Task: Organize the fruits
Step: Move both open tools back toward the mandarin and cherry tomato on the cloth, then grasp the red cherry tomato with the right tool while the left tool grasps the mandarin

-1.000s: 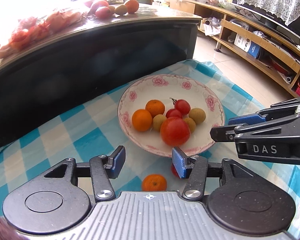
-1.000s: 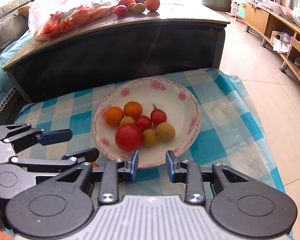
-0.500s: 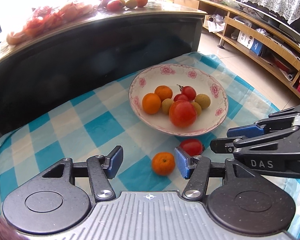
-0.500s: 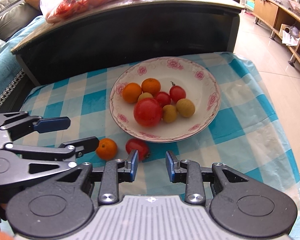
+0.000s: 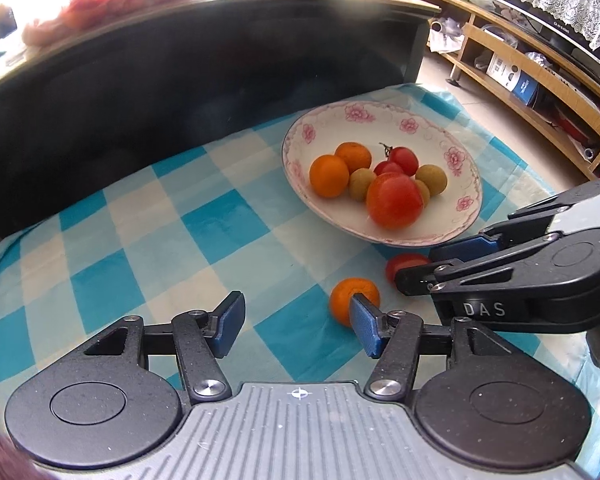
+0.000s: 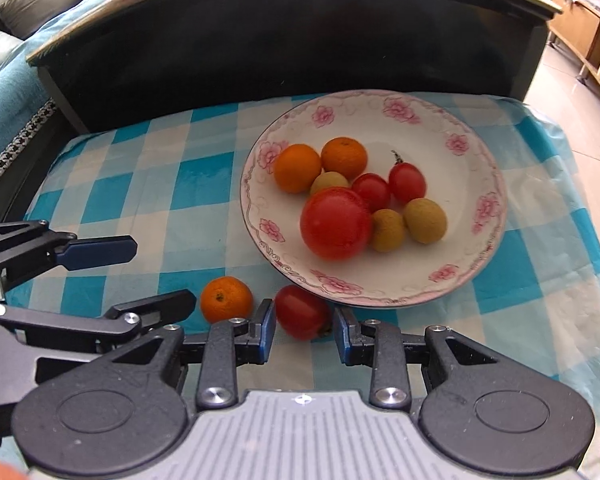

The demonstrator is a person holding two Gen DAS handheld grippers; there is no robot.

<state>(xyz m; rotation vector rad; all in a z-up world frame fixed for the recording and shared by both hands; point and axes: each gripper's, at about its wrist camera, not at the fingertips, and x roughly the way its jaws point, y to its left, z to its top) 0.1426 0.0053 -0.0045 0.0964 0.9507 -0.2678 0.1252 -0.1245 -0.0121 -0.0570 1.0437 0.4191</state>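
Note:
A white plate with pink flowers (image 5: 456, 148) (image 6: 480, 160) holds oranges, longans, small tomatoes and one big tomato (image 6: 335, 223). In front of the plate a loose red tomato (image 6: 301, 316) (image 5: 404, 264) and a small orange (image 6: 226, 298) (image 5: 350, 294) lie on the blue checked cloth. My right gripper (image 6: 304, 330) is open, its blue pads either side of the loose tomato. My left gripper (image 5: 296, 326) is open with nothing between its pads; the orange lies just beyond its right pad (image 5: 364, 330).
A dark low table (image 5: 180, 72) rises right behind the cloth, with more fruit and a red bag on top. Wooden shelving (image 5: 520, 80) stands at the right. The cloth (image 5: 140, 240) lies bare to the left of the plate.
Both grippers pulled back and down toward the cloth. The loose tomato came between the right gripper's pads, which opened wider; the orange is now beside the left gripper's right pad.

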